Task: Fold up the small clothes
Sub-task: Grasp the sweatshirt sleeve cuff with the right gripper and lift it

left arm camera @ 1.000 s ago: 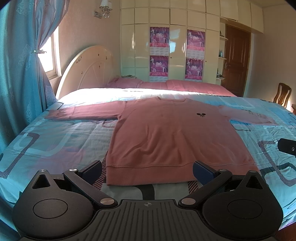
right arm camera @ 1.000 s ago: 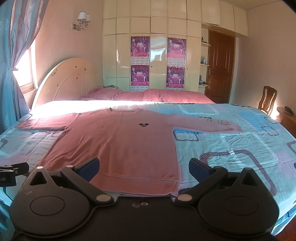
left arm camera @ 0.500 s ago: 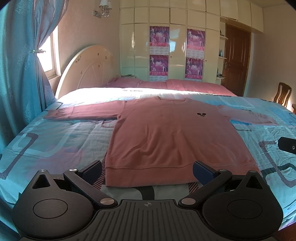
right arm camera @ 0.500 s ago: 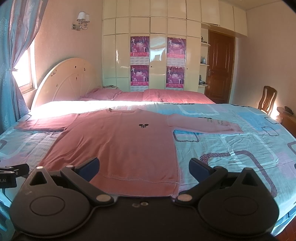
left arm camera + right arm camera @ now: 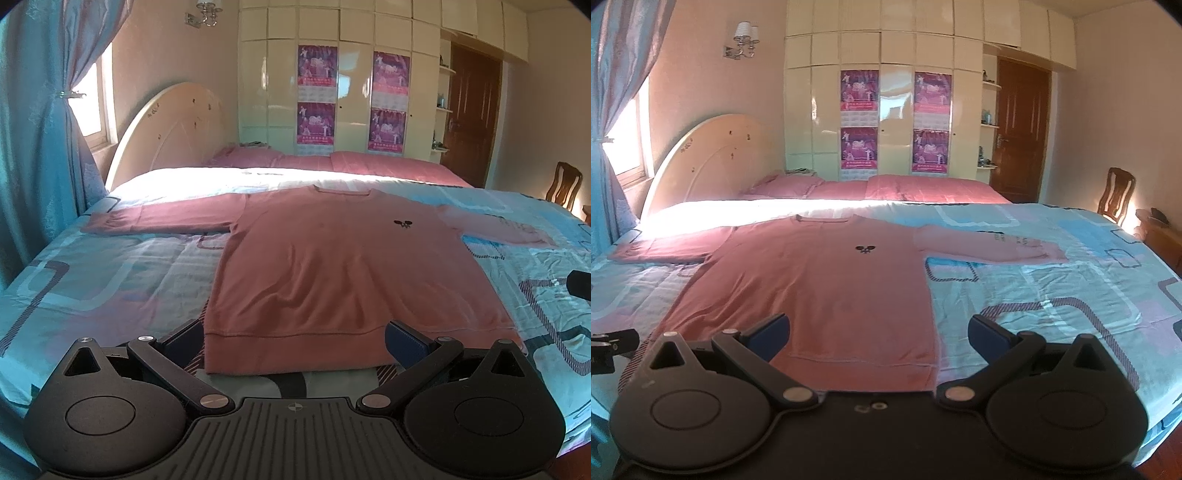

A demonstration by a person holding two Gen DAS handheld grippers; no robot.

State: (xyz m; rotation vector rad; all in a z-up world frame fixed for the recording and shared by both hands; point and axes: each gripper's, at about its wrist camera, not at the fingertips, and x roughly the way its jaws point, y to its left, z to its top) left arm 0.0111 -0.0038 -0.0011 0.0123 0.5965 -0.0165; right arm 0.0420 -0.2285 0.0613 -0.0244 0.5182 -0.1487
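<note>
A pink long-sleeved sweatshirt (image 5: 343,266) lies flat, front side up, on the bed (image 5: 110,273), which has a light blue patterned cover. Both sleeves are spread out to the sides and the ribbed hem (image 5: 295,350) is the part nearest to the grippers.

The left gripper (image 5: 295,341) has its jaws wide open and holds nothing; it hangs just before the hem, near the left bottom corner. The right gripper (image 5: 877,334) is also wide open and empty, near the right bottom corner (image 5: 929,373) of the hem.

I judge the cloth soft, light and limp, not slippery and not fragile. It will sag and crease if taken at one point only. The doubled hem corners or the sleeve cuff (image 5: 1049,253) give the thickest grip.

On the chest is a small dark emblem (image 5: 864,249), too small to tell. On the right sleeve there is dark print (image 5: 1008,238), not readable. The wardrobe (image 5: 894,110) carries four purple posters (image 5: 859,90); their text is blurred
</note>
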